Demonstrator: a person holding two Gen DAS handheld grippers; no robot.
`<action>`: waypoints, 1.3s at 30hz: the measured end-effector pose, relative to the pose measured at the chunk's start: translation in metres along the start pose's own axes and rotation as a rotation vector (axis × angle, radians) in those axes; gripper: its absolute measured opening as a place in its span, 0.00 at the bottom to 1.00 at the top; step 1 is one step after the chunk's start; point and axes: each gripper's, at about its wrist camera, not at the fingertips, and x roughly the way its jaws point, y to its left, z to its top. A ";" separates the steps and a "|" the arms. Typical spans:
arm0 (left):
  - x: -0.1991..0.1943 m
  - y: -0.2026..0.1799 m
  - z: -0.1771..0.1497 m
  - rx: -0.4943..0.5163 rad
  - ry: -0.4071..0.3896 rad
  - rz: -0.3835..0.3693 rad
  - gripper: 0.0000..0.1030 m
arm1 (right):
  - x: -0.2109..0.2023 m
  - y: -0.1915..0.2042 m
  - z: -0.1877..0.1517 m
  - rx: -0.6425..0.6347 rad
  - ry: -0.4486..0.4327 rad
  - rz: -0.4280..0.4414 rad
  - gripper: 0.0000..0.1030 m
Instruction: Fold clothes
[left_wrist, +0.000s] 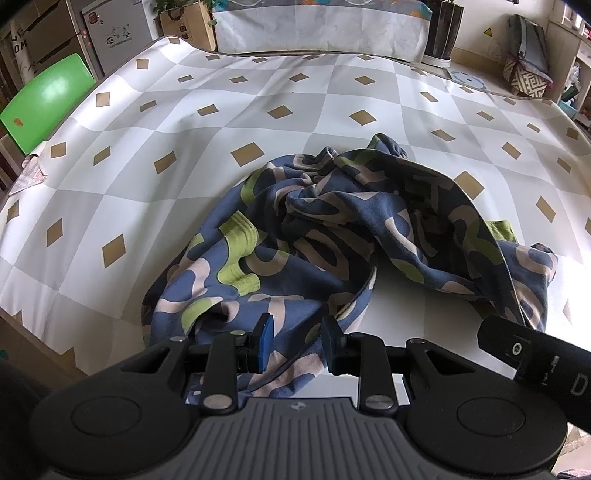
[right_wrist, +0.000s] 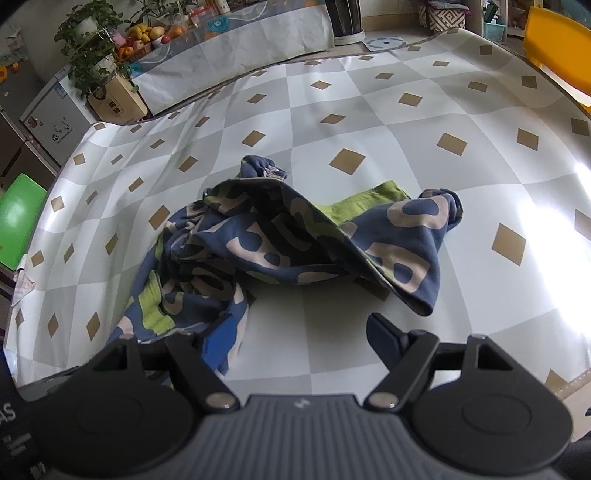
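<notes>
The bench (left_wrist: 155, 122) wears a cloth of grey and white diamonds with small tan squares, and a crumpled garment (left_wrist: 317, 236) (blue, with beige shapes and green patches) lies heaped near its front edge. The left claw (left_wrist: 297, 341) hangs over the garment's near hem, its 2 fingers narrowly parted with fabric under the gap, though whether it pinches I cannot tell. The right claw (right_wrist: 295, 341) gapes wide and released above bare cloth beside the heap.

Crumpled garment (left_wrist: 332, 236) navy-blue with beige letter shapes and lime-green patches; tablecloth (left_wrist: 221, 110) checked white and grey with tan diamonds; chair (left_wrist: 44, 99) bright green, another chair (right_wrist: 557, 51) yellow; gripper pads (left_wrist: 265, 345) blue.
</notes>
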 end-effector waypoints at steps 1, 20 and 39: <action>0.000 0.001 0.000 -0.001 0.000 0.003 0.25 | -0.001 0.001 0.000 -0.001 -0.003 0.001 0.74; 0.004 0.009 -0.014 0.028 0.046 0.029 0.26 | -0.012 -0.011 0.009 0.106 -0.061 0.131 0.74; -0.007 -0.001 -0.019 0.059 0.046 0.030 0.26 | -0.022 -0.013 0.010 0.110 -0.105 0.121 0.74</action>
